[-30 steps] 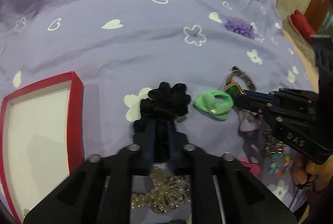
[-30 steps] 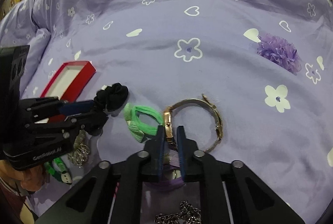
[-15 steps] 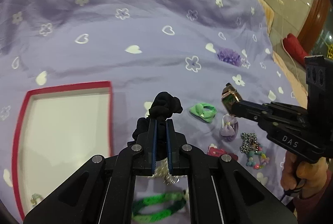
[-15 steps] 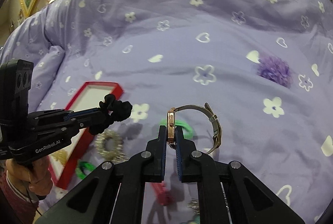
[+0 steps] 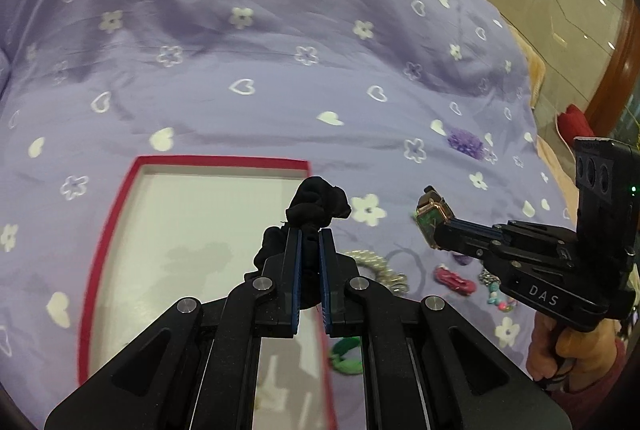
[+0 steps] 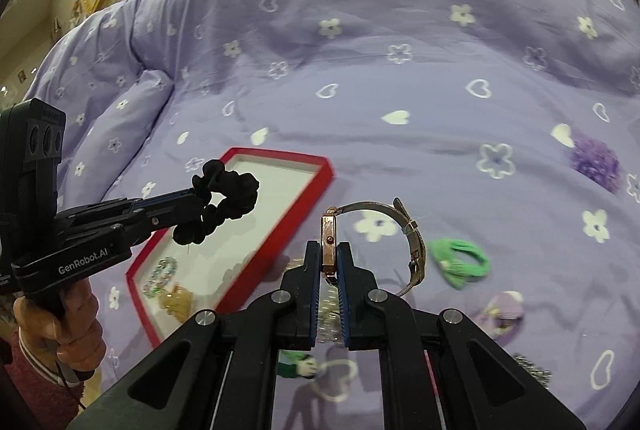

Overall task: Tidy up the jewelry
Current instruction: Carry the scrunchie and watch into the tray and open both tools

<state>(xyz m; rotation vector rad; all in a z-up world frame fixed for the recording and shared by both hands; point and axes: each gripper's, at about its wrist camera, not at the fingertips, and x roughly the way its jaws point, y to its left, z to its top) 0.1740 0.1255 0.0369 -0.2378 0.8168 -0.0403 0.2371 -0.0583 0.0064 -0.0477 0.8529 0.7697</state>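
L claw [image 5: 310, 250] pinches black fabric scrunchie [image 5: 318, 204], seemingly over red-rimmed white tray [image 5: 224, 162]; R claw [image 6: 329, 262] clamps rose-gold mesh-band watch [image 6: 330, 234].

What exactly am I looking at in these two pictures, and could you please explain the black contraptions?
They are hand-held two-finger grippers, one per hand, each carrying a fisheye camera that looks along its own fingers. The left camera's view shows the left gripper clamping a black scrunchie above a red-rimmed tray. The right camera's view shows the right gripper pinching a gold watch by its case. Below lies a purple bedspread with a green hair tie and a purple pom-pom.
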